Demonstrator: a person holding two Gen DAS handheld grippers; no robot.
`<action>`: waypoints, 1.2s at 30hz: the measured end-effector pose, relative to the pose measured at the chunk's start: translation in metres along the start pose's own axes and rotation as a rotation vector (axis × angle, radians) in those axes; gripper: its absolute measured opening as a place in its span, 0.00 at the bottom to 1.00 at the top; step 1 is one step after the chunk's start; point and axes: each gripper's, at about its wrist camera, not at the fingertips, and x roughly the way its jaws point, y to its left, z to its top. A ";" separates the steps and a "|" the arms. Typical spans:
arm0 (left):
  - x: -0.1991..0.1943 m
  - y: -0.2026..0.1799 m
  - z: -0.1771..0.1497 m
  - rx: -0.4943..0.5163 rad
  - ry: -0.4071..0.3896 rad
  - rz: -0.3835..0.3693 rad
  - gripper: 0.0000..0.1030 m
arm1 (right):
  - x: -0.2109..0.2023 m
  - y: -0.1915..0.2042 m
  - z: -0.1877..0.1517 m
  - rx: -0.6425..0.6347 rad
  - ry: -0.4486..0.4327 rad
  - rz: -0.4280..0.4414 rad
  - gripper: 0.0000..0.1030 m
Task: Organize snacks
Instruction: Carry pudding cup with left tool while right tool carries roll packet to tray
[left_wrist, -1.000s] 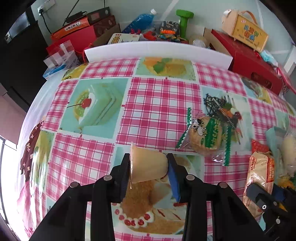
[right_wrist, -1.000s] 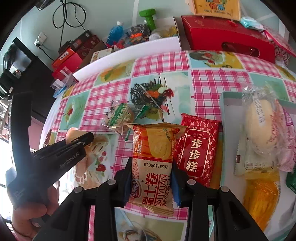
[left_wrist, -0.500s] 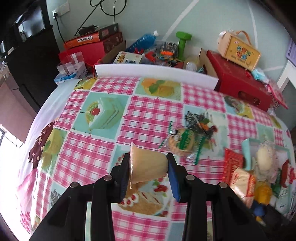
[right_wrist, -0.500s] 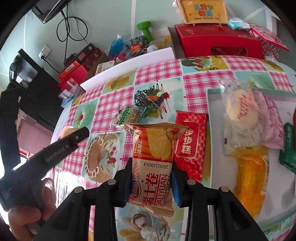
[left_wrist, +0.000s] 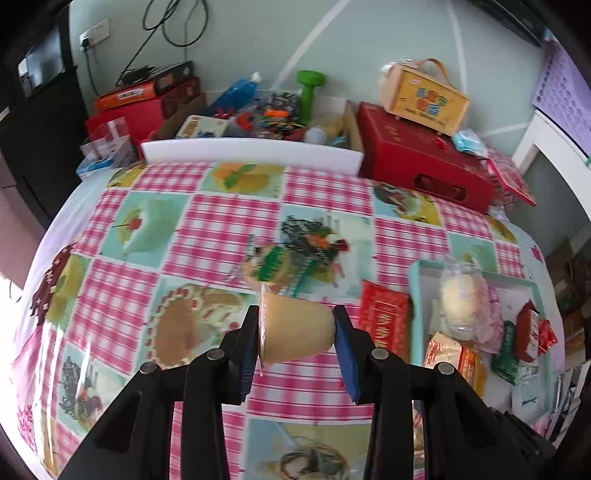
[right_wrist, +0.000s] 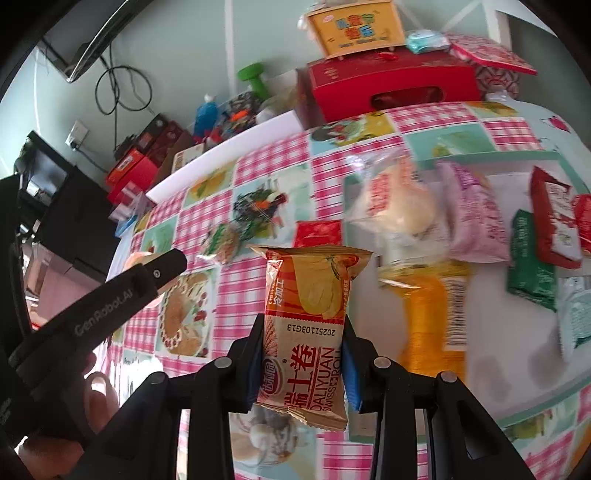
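Left gripper (left_wrist: 297, 332): jaws closed on a tan jelly cup (left_wrist: 295, 330), which is held sideways between the blue pads, its sealed rim against the left pad. The cup is carried above the checked tablecloth (left_wrist: 229, 221), clear of the surface.

Right gripper (right_wrist: 304, 360): jaws clamped on an orange Swiss roll packet (right_wrist: 308, 332), gripped across its lower half, printed text upside down to the camera. The upper half of the packet stands free toward 12 o'clock.

In the right wrist view the left gripper is seen at 9 o'clock, side-on, with a hand (right_wrist: 74, 417) wrapped around its handle at 8 o'clock.

A pale tray with a teal rim (right_wrist: 480, 157) lies on the cloth from 1 to 4 o'clock of the held packet. In it are noted: a clear-wrapped bun (right_wrist: 399, 199), a pink packet (right_wrist: 476, 218), a yellow-orange packet (right_wrist: 432, 314), a green packet (right_wrist: 532, 266) and a red-and-white packet (right_wrist: 554, 225). How far these overlap one another cannot be told through the blur.

Outside the tray, on the cloth: a red packet (right_wrist: 317, 234) just beside the tray's left rim at 12 o'clock of the Swiss roll, and a green-striped cookie packet (right_wrist: 223, 242) at 10 o'clock.

Beyond the far table edge: a red box (right_wrist: 391, 86) with a yellow carry box (right_wrist: 354, 27) on top, and a green dumbbell (right_wrist: 253, 75).
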 end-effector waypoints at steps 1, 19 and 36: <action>0.000 -0.003 0.000 0.007 0.002 0.000 0.38 | -0.002 -0.002 0.001 0.006 -0.004 -0.003 0.37; -0.001 -0.091 -0.025 0.227 0.034 -0.096 0.38 | -0.066 -0.102 0.010 0.219 -0.163 -0.162 0.37; 0.037 -0.132 -0.053 0.345 0.113 -0.079 0.38 | -0.062 -0.131 0.005 0.260 -0.127 -0.209 0.37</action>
